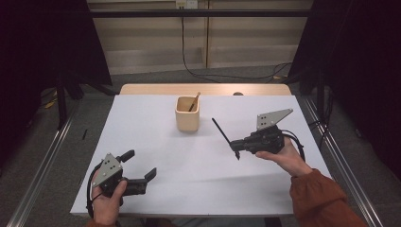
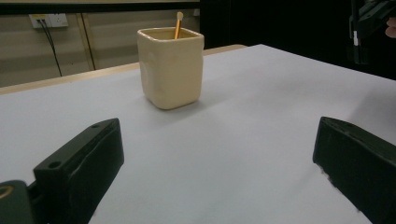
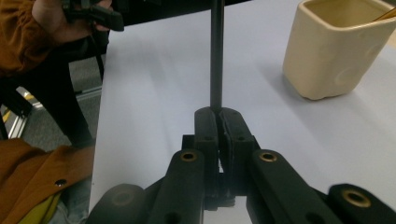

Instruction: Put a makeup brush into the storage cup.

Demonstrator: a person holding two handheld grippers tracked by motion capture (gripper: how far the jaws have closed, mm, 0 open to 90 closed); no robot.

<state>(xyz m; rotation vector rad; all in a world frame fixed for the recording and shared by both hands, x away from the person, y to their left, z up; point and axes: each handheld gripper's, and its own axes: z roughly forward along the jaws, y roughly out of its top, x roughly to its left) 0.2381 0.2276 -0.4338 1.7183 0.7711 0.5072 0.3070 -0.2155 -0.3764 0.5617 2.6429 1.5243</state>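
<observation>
Overhead, right gripper (image 1: pixel 238 147) clamps black stick (image 1: pixel 221 131); left gripper (image 1: pixel 140 166) gapes low

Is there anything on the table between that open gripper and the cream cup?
Nothing: in the left gripper view, bare white table stretches from the left gripper to the cup.

Dim room, dark edges; white bench (image 1: pixel 198 179) evenly lit from above, soft shadows; near tool jaws blurred.

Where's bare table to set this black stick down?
Bare: the white sheet between the left gripper and right gripper, and left of the cream cup. Crowded: only around the cup, where the held black stick angles close.
</observation>
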